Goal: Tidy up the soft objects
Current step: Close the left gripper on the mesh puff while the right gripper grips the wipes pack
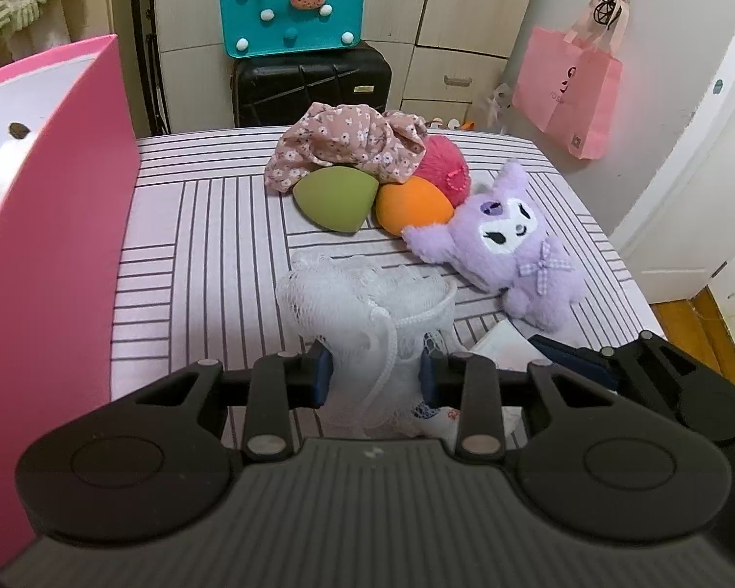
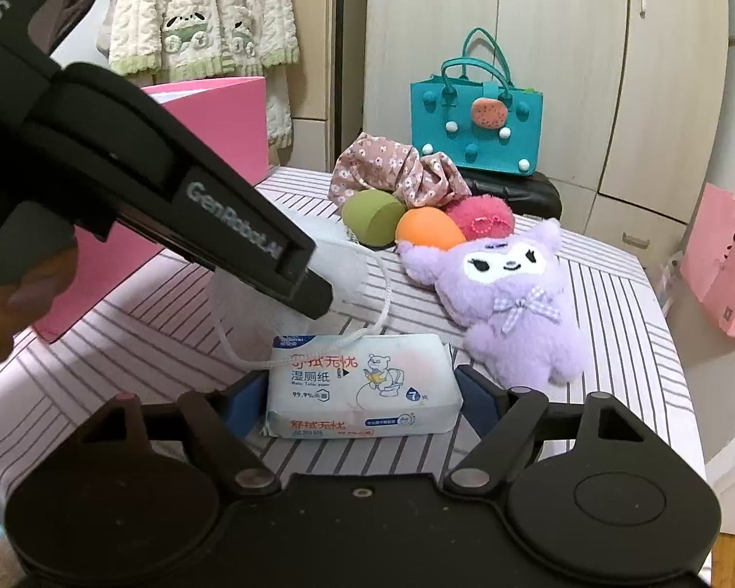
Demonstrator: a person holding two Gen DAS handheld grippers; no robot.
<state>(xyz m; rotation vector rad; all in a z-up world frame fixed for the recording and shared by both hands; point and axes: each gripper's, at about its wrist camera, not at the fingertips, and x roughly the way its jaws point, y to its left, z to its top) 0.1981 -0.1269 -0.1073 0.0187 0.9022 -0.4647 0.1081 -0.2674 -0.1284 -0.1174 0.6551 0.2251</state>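
Left gripper (image 1: 373,372): fingers closed in on the white mesh bath pouf (image 1: 367,304), blue pads pressing its netting from both sides; pouf's cord loops down between them. Right gripper (image 2: 357,387): fingers set wide, straddling a wet-wipes pack (image 2: 360,384) lying flat on the striped counter (image 2: 612,304); pads just beside its short ends, contact cannot be confirmed. In the right wrist view the pouf's cord trails onto the near-left corner of the pack. Further back, right of centre: purple plush toy (image 1: 509,240) lying face up. Behind it a cluster, touching one another: green sponge (image 1: 335,198), orange sponge (image 1: 411,203), pink fuzzy ball (image 1: 446,169), floral cloth (image 1: 343,144) draped over their far side. Pink box (image 1: 54,225) stands at the left edge of the counter.
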